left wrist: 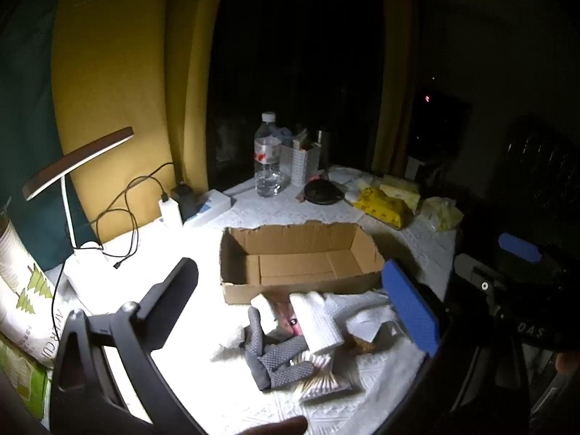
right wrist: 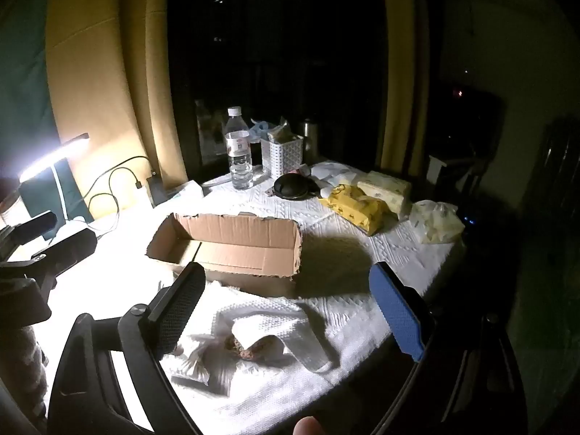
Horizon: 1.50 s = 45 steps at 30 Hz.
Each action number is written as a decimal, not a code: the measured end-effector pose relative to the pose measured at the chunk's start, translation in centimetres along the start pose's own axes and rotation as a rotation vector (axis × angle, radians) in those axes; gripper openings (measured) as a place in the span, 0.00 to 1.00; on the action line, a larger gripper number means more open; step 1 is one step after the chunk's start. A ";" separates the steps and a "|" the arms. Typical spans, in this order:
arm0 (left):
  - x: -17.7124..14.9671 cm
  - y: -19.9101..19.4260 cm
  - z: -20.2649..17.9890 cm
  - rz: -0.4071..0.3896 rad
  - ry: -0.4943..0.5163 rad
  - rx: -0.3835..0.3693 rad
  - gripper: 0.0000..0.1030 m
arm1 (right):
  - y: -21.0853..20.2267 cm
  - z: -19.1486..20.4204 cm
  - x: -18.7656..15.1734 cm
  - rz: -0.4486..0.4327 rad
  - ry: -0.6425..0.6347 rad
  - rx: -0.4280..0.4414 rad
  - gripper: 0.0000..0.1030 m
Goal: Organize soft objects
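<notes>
From the left wrist camera, the left gripper point(left wrist: 290, 297) hovers above the counter point(left wrist: 290, 210) with its fingers spread wide, a black one point(left wrist: 170, 301) at 8 o'clock and a blue-padded one point(left wrist: 409, 308) at 4 o'clock, nothing between them. The right gripper point(left wrist: 507, 275) sits dim at 3 o'clock. The counter wears a white embossed cloth; a lit desk lamp point(left wrist: 72, 159) stands at 9 o'clock before a yellow curtain point(left wrist: 119, 72), and the room behind is dark. A water bottle point(left wrist: 267, 156) and a white basket point(left wrist: 301, 163) stand at 12 o'clock, yellow tissue packs point(left wrist: 380, 204) at 2 o'clock. An open cardboard box point(left wrist: 297, 257) lies at centre. Just below it is the pile of soft objects point(left wrist: 297, 337): a grey dotted cloth point(left wrist: 282, 362), white folded pads point(left wrist: 319, 322), something pink between them, and crumpled white paper towel point(left wrist: 366, 319) at its right, touching one another

From the right wrist camera, the right gripper point(right wrist: 290, 308) is likewise held over the counter, fingers spread apart and bare, black finger point(right wrist: 177, 311) at 8 o'clock, blue at 4 o'clock. The left gripper point(right wrist: 54, 246) shows at 9 o'clock. The box point(right wrist: 232, 246) lies just beyond the fingertips, tilted to the view. At 6 o'clock the paper towel point(right wrist: 268, 319) drapes over a brownish lump point(right wrist: 246, 349) whose nature I cannot tell
</notes>
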<state>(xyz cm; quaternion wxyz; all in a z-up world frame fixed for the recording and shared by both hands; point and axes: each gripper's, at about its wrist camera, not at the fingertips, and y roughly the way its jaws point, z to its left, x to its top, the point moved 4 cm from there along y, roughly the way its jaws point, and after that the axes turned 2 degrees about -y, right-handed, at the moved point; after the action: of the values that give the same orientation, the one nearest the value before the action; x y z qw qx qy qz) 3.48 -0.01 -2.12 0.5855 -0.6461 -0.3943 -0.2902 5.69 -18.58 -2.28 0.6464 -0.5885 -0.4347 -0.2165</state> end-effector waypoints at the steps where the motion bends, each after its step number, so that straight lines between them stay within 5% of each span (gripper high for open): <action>1: 0.1 -0.1 0.0 -0.028 -0.007 -0.007 0.99 | 0.0 0.0 0.0 0.002 -0.001 -0.001 0.91; 45: 0.0 0.0 0.1 0.004 0.007 -0.023 0.99 | 0.4 0.3 -0.3 -0.002 0.029 0.015 0.91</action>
<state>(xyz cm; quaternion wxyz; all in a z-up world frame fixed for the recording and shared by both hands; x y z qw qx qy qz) 3.46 0.11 -2.19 0.5799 -0.6525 -0.3876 -0.2962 5.76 -18.28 -2.77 0.6568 -0.5801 -0.4273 -0.2224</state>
